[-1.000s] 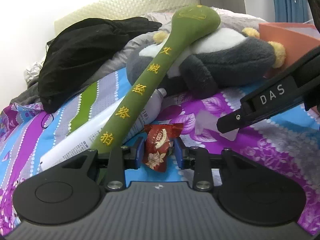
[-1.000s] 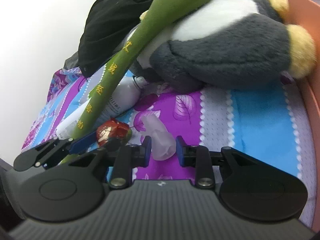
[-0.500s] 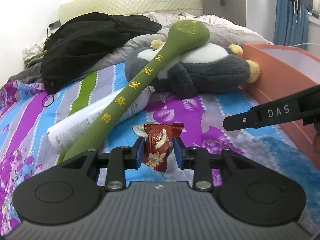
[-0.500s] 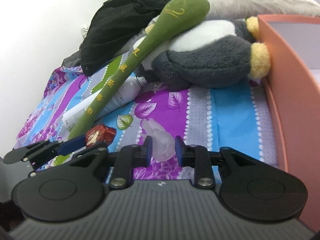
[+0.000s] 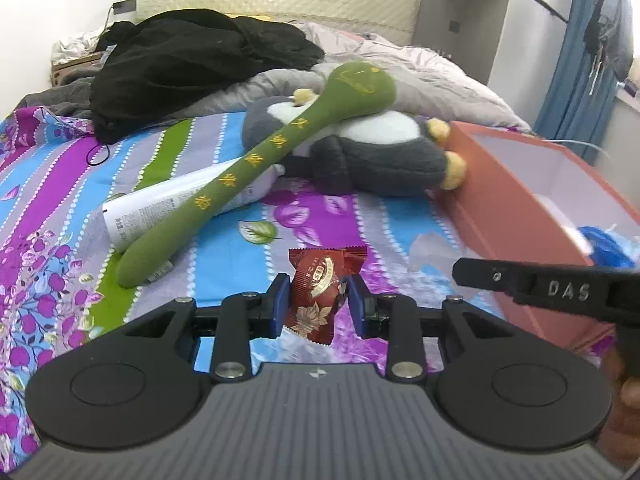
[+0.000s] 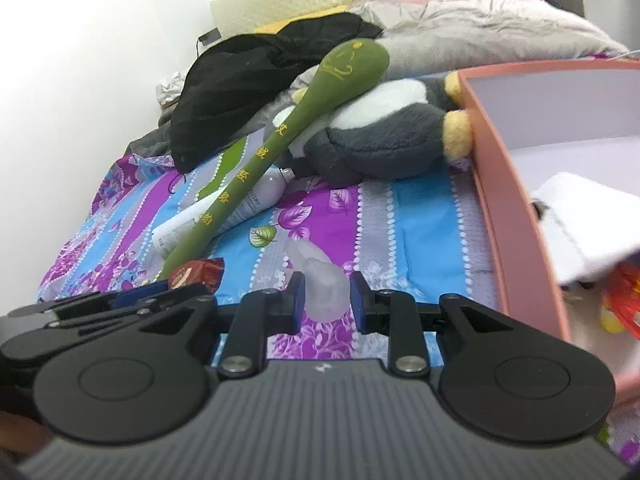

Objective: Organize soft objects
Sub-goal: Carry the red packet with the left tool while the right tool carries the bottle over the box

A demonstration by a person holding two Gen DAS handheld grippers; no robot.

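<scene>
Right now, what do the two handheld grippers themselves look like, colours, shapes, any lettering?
Both are matte black. The left gripper and right gripper each have a ribbed grey-black body, two round discs, silver screws on the linkage arms, and blue pads on the fingertips. White letters "DAS" mark the right gripper's finger. No sleeves or cables show.

Red-wrapped candy (image 5: 320, 294) upright between claw pads; translucent soft lump (image 6: 324, 288) likewise pinched.

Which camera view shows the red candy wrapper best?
The left wrist view: the red candy wrapper sits centred, whole and sharp, clamped in the left gripper. The right wrist view catches only part of it, edge-on behind the gripper.
</scene>
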